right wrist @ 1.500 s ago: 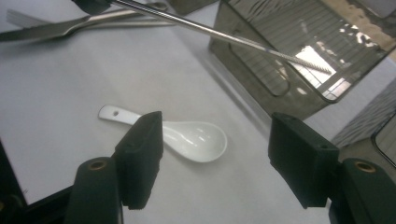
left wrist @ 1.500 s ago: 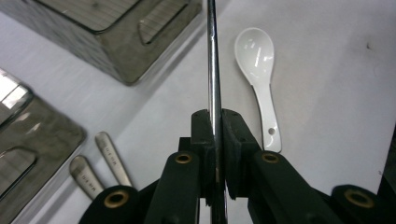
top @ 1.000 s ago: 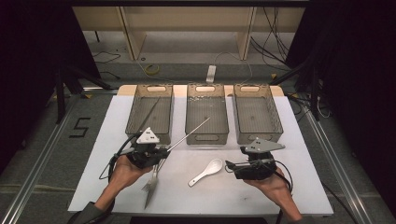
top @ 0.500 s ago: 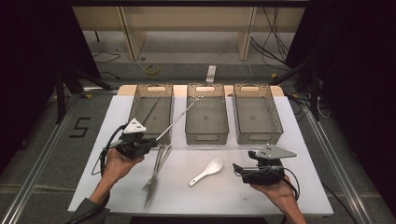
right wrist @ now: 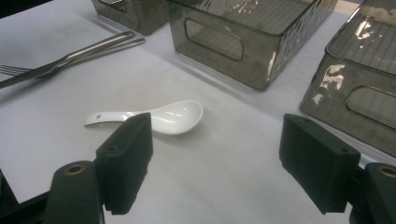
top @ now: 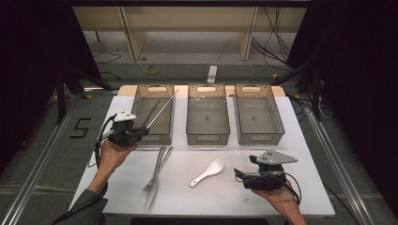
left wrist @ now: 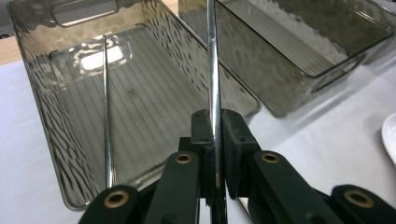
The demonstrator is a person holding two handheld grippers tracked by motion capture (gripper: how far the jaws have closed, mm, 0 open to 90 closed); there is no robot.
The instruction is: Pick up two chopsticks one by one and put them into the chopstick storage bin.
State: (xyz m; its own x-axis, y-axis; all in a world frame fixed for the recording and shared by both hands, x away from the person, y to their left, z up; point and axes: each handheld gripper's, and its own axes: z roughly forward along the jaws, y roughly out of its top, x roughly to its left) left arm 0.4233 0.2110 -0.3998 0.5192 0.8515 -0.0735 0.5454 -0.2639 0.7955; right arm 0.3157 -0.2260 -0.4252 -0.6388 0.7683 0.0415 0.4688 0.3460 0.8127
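From above, the left gripper (top: 141,130) clamps a chopstick (top: 162,110) that slants over the left bin (top: 137,104); the right gripper (top: 240,175) hovers near a spoon (top: 206,173). Along the left gripper's jaws, they pinch the chopstick (left wrist: 213,70) tight, a second chopstick (left wrist: 106,112) lying inside the bin (left wrist: 42,100). Along the right gripper's jaws, they stand wide and empty by the spoon (right wrist: 159,117).

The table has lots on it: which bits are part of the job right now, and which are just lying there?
In use:
left claw, shut on a chopstick
left bin, one chopstick inside

Lying about:
fork and knife
spoon
middle bin, right bin
right claw, open
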